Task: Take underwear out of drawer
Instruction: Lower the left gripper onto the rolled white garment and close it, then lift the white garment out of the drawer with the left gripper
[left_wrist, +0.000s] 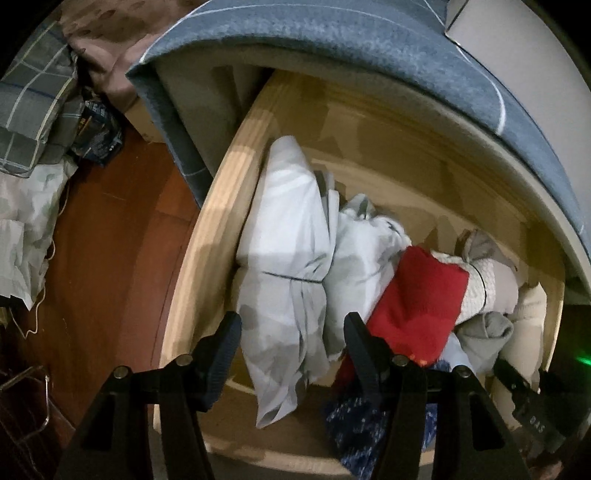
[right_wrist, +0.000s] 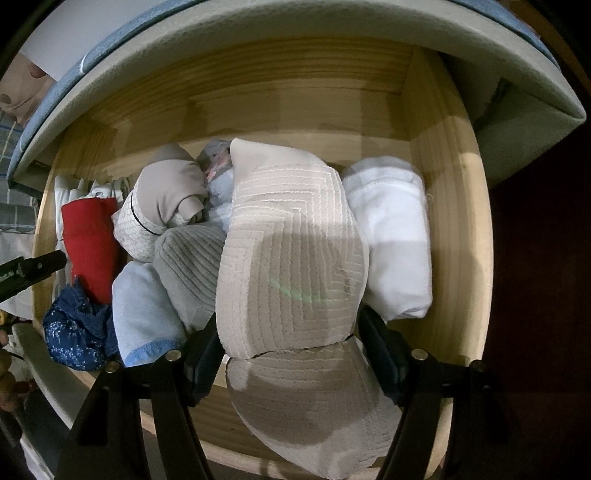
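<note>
The open wooden drawer (left_wrist: 207, 236) (right_wrist: 443, 206) is packed with rolled underwear. My left gripper (left_wrist: 291, 332) points down at its left end, jaws open astride a pale grey-blue roll (left_wrist: 288, 236); the pads do not visibly press it. A red piece (left_wrist: 417, 299) (right_wrist: 90, 240) and a dark blue patterned one (left_wrist: 354, 417) (right_wrist: 74, 332) lie just to its right. My right gripper (right_wrist: 290, 343) is shut on a large beige quilted piece (right_wrist: 295, 251), which bulges between the fingers. A white folded piece (right_wrist: 391, 236) lies at the right.
A blue-grey bed cover (left_wrist: 332, 37) overhangs the drawer's back. Grey ribbed (right_wrist: 192, 266), light blue (right_wrist: 144, 310) and taupe (right_wrist: 173, 184) rolls fill the middle. Reddish wood floor (left_wrist: 110, 221) lies left of the drawer, with checked bedding (left_wrist: 29, 110) and crumpled cloth (left_wrist: 22, 229) beyond.
</note>
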